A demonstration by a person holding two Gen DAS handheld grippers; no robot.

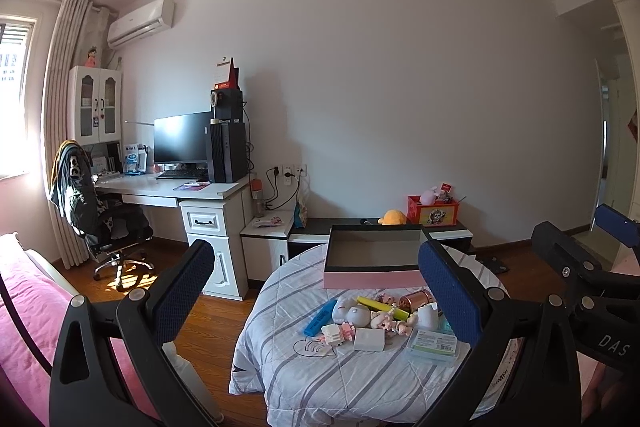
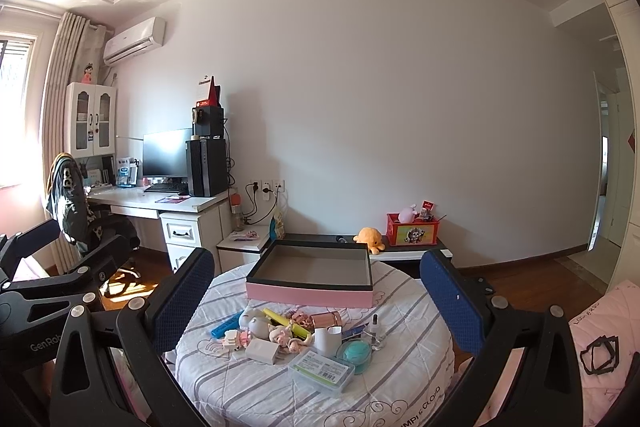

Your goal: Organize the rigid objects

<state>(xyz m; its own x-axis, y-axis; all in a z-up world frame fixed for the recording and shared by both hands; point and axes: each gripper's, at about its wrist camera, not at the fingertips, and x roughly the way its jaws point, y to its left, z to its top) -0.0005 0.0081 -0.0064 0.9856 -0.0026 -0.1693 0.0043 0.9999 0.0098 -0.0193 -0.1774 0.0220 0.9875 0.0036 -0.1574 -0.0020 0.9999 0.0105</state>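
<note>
Left gripper (image 1: pixel 316 291): I've got it raised above the round table (image 1: pixel 304 379), jaws spread wide, nothing between them.
Right gripper (image 2: pixel 318 301): same on my other side, wide open and empty, hanging over the table's near edge.
Pink box (image 2: pixel 310 285): sitting at the far side of the striped cloth, lid off, inside looks bare.
Clutter: I see a heap just in front of the box, with a blue comb (image 2: pixel 226 326), yellow tube (image 2: pixel 285 321), copper cup (image 2: pixel 326 319), white charger (image 2: pixel 261 351), teal round case (image 2: pixel 354 354) and clear flat case (image 2: pixel 322 373) nearest me.
</note>
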